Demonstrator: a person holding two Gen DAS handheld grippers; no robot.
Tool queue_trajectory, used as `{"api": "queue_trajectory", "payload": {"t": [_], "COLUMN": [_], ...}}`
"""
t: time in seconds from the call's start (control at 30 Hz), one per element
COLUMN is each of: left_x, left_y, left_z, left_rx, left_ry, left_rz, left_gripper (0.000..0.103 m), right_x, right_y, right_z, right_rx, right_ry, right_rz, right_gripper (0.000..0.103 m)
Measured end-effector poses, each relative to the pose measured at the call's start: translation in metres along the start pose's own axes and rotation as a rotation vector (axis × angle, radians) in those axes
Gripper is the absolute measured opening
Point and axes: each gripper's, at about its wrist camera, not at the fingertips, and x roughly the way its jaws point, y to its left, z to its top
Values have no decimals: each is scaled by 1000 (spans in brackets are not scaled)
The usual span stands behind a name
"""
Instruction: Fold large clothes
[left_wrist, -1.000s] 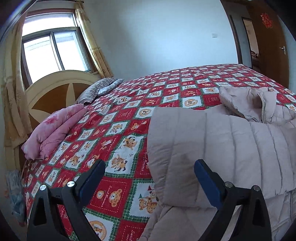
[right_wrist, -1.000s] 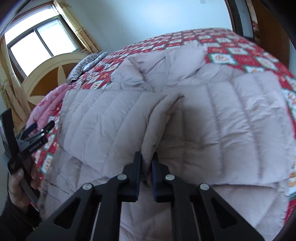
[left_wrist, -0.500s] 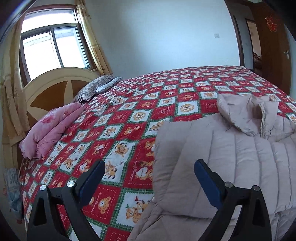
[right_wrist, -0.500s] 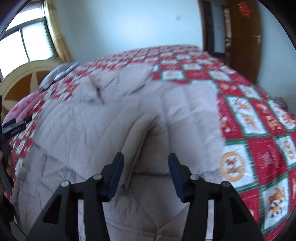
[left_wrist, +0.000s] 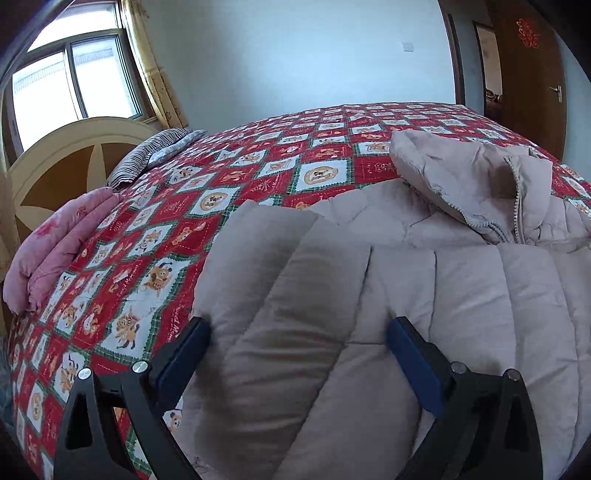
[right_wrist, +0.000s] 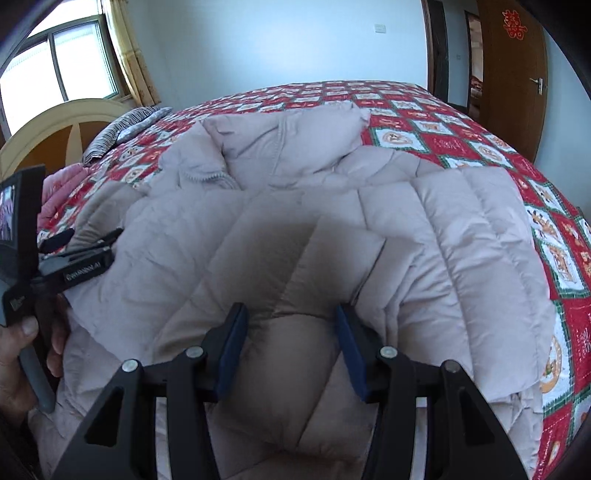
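Beige padded coat (right_wrist: 369, 229) spread on bed, sleeves folded over front. Right gripper (right_wrist: 288, 339) over folded sleeve, jaws wide, gripping nothing. Left gripper (left_wrist: 299, 350) at coat's left edge, jaws wide apart. Beyond: hood (left_wrist: 465, 177), red patterned bedspread (left_wrist: 236, 177), pink quilt (left_wrist: 59, 243), striped pillow (left_wrist: 155, 155), window (left_wrist: 74, 85).

Between the fingers (left_wrist: 413, 363) we are seeing the jacket (left_wrist: 369, 295): matt, quilted beige cloth, softly puffed. The fingers are showing matt blue pads on black plastic with shiny metal rivets. Beyond them the bedspread (left_wrist: 207, 206) is looking like smooth printed cotton, and the headboard (left_wrist: 55, 166) like glossy painted wood.
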Motion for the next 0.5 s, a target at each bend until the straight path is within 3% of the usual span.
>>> {"api": "queue_trajectory", "payload": {"t": [0.5], "left_x": [13], "left_y": [-6], "left_z": [-4], "left_rx": [11], "left_ry": [37], "left_rz": [11], "left_gripper": [102], "right_x": [10], "right_y": [14], "right_z": [-9], "right_rx": [-59], "right_ry": [4], "right_rz": [-86], "right_gripper": [54]}}
